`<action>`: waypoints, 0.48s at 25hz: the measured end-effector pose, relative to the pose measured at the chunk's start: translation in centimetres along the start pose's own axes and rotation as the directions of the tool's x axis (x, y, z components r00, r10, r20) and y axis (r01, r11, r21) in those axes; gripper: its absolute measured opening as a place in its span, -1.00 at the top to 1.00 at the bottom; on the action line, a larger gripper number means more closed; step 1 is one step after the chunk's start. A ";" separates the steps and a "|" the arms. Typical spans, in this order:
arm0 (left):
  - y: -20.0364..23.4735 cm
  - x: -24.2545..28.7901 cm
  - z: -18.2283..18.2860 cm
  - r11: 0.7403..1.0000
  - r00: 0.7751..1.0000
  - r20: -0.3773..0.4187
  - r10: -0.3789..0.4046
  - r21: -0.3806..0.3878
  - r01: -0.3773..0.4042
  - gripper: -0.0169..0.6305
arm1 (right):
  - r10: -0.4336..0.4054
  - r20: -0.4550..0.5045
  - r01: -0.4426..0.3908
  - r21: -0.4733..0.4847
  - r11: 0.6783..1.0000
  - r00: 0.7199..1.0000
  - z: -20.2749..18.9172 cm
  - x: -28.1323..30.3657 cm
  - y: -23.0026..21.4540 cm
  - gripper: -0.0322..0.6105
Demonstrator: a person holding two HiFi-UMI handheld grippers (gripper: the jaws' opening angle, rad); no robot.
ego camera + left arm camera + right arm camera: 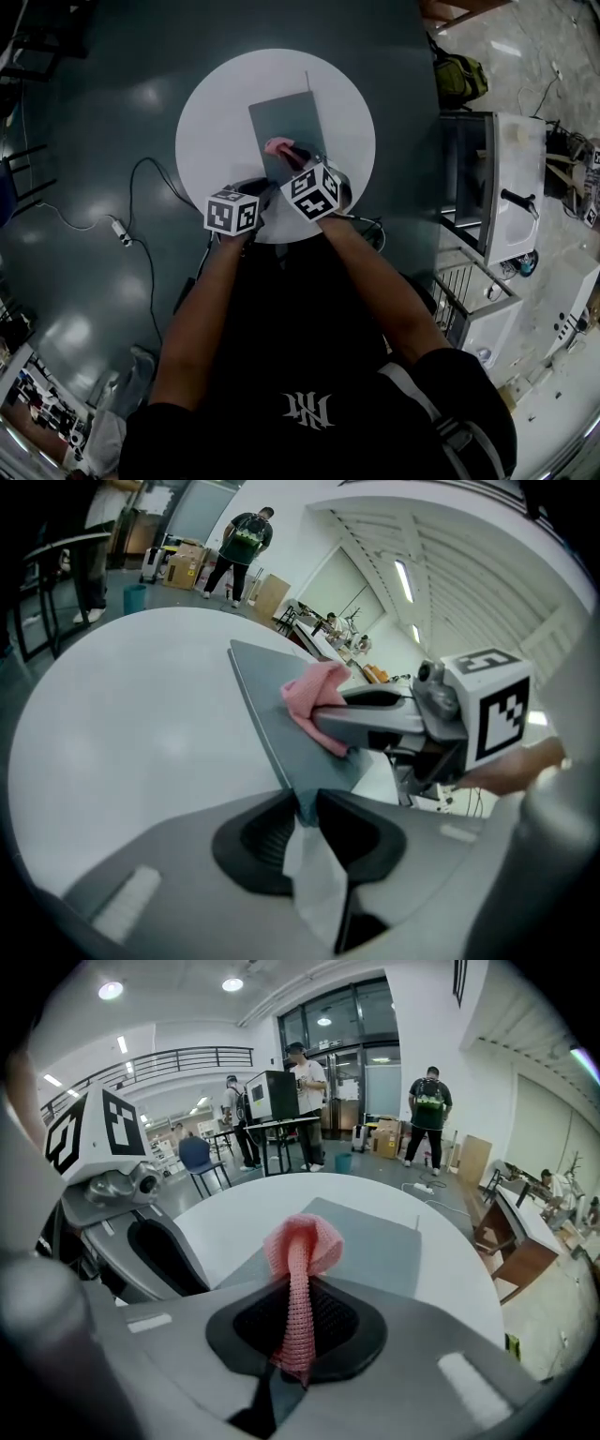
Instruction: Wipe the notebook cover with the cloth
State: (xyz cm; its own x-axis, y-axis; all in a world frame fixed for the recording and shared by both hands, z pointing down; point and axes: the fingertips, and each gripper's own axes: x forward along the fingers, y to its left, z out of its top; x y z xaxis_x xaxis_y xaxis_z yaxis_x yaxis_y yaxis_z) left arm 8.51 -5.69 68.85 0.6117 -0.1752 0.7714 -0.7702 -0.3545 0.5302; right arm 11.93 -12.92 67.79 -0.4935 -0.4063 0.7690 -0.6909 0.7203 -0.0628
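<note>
Head view, from the left: left tongs (305,808) pinch the near corner of the grey notebook (289,117) on the round white desk (216,112). The right tongs (300,1321) clench the pink cloth (300,1246) against its cover. A hard stroke could tug the notebook from that slim hold, I'd guess.

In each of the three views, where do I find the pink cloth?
Head view: the pink cloth is at upper centre, on the grey notebook.
Left gripper view: cloth just above centre, on the notebook.
Right gripper view: cloth at centre, pinched in the right gripper.
Shared landmark: the notebook under the cloth.
</note>
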 end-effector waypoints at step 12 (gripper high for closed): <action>-0.3 -0.1 -0.1 1.000 1.000 -0.002 -0.001 0.005 0.001 0.70 | -0.117 -0.015 0.118 0.107 0.987 0.993 -3.3 -3.2 -6.3 0.81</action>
State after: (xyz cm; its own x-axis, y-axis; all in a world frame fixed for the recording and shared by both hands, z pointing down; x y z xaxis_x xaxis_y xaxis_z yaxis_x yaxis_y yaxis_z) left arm 8.67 -5.51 68.63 0.6122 -0.1731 0.7715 -0.7685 -0.3597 0.5291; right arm 19.61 -14.34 67.85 -0.4015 -0.4797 0.7802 -0.7969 0.6028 -0.0395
